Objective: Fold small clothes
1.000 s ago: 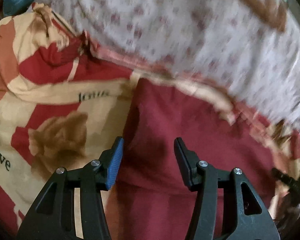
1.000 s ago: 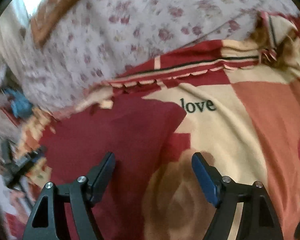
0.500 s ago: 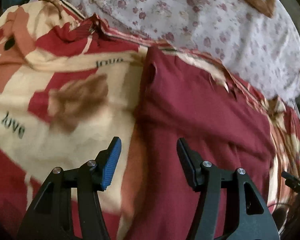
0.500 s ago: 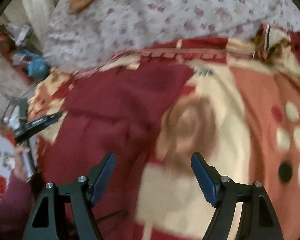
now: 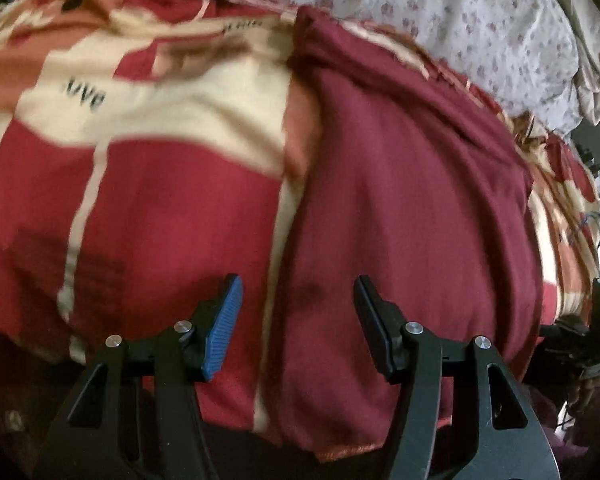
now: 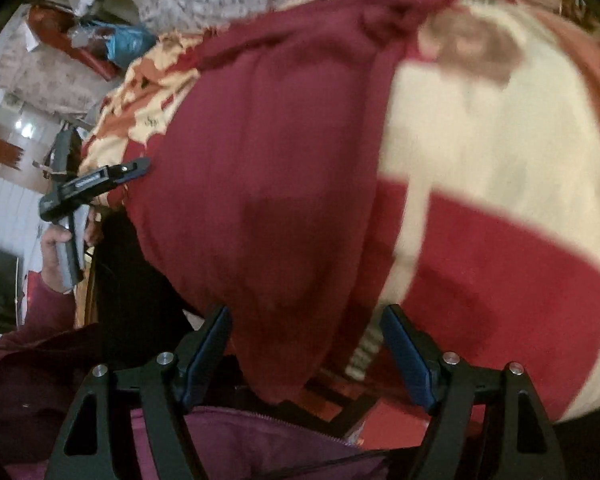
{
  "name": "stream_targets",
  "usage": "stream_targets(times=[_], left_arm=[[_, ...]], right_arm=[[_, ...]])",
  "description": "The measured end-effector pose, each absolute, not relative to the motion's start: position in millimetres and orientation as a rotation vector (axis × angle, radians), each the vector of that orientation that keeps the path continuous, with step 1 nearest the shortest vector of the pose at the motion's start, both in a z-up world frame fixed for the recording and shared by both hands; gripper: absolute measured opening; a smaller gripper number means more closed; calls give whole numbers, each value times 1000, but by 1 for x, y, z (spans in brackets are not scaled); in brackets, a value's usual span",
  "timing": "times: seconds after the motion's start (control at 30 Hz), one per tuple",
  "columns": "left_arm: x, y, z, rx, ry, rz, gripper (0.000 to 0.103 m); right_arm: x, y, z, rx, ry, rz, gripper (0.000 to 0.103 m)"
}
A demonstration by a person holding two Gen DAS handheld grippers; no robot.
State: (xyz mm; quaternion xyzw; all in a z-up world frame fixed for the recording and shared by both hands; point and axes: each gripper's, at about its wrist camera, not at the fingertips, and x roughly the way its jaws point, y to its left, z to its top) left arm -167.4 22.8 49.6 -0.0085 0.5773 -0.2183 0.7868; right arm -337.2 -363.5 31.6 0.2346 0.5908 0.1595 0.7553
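Here, both tools, left tool [image 5: 298, 322] and right tool [image 6: 306, 354], hang open and empty above a maroon garment [image 5: 412, 200] on a patterned blanket [image 5: 152, 184].

Motion is smearing the printed blanket [image 5: 148, 128], so its black lettering [image 5: 85, 95] is staying unreadable. The near hem of the maroon garment [image 5: 412, 184] is dropping over the bed's front edge, hiding behind the left gripper [image 5: 298, 326]. In the right wrist view, a purple sleeve [image 6: 56, 308] is running off the left edge.
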Motion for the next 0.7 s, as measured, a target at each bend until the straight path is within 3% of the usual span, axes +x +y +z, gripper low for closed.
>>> stream_targets(times=[0.1,0.2,0.63,0.7], left_arm=[[-183,29,48,-20,1246,-479,57],[-191,33,47,-34,1272,-483,57],[-220,23,39,43,1336,-586,57],[-223,23,39,54,1341,-599,51]], right_arm=[[-345,-351,29,512,1267,377,76],[-347,-336,24,515,1286,424,64],[-351,-335,23,491,1270,448,64],[-352,-336,24,493,1270,452,61]])
